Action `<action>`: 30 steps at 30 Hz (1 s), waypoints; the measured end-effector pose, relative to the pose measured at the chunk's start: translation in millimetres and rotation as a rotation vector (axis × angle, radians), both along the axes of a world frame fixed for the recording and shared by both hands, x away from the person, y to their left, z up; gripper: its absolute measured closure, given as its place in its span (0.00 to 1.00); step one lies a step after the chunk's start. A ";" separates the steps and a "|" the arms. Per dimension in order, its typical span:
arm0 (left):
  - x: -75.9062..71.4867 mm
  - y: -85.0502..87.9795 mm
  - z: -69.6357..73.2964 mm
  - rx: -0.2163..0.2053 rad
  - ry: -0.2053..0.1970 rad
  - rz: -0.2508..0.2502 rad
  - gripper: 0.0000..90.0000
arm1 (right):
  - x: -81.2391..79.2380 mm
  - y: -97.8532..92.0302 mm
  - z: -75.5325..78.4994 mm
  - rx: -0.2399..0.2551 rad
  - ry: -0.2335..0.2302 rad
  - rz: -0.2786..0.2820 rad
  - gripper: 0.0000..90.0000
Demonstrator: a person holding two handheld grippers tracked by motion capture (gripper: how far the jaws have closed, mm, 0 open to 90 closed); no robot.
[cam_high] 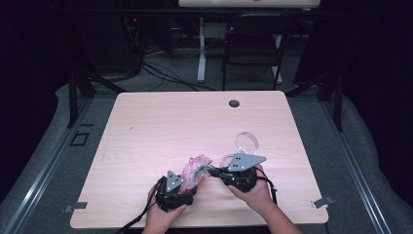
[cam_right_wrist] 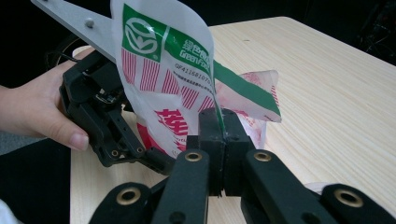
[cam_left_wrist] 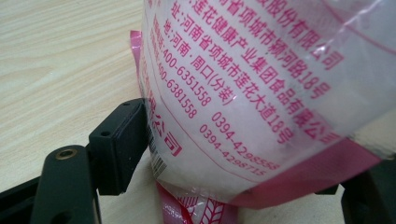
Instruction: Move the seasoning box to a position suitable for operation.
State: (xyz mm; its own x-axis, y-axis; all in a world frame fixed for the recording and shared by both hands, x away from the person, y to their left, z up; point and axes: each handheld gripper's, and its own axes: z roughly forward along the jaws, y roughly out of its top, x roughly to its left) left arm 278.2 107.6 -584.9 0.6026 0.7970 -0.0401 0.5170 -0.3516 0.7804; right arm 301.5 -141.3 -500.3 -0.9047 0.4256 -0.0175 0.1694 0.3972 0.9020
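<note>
We saw the bag (cam_high: 195, 171) at the near edge of the surface (cam_high: 160, 126), between both grippers: the right hand-held gripper (cam_right_wrist: 223, 140) pinched its top edge; the left hand-held gripper (cam_high: 187, 187), jaws spread, straddled its base.

Tabletop (cam_high: 160, 122): pale wood-grain board with rounded corners, standing on a grey floor.

Items lying directly on it:
- Plastic pouch (cam_high: 195, 171), white and pink with red print and a green band; lying between the left hand-held gripper (cam_high: 181, 189) and the right hand-held gripper (cam_high: 213, 172), its lower end resting on the wood in the left gripper view.
- Clear round lid (cam_high: 247, 142), sitting just beyond the right hand-held gripper, on the far side from the person.
- Dark round grommet (cam_high: 234, 103), sitting near the far edge, well beyond both hand-held grippers.
</note>
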 end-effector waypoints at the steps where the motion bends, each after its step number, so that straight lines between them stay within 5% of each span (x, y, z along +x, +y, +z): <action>1: 0.9 -0.6 -0.5 -0.006 0.009 0.004 0.29 | 0.0 0.0 -0.1 0.001 0.001 0.000 1.00; 15: 15.0 -8.1 -2.1 0.024 0.070 0.003 0.26 | -0.8 0.2 -0.7 0.011 0.004 0.001 1.00; 18: 17.0 -17.4 -3.0 0.087 0.066 0.017 0.24 | -1.4 0.7 -0.6 0.012 0.004 0.004 1.00; 30: 18.9 -19.1 -3.5 0.094 0.076 0.020 0.17 | -1.6 0.5 -1.1 0.010 0.003 -0.003 1.00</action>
State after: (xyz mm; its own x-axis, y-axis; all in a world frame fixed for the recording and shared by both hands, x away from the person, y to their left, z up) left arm 297.0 88.5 -588.4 0.5843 0.8115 -0.0099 0.5812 -0.4099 0.7030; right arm 299.9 -140.8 -501.4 -0.9036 0.4283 -0.0100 0.1736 0.3875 0.9054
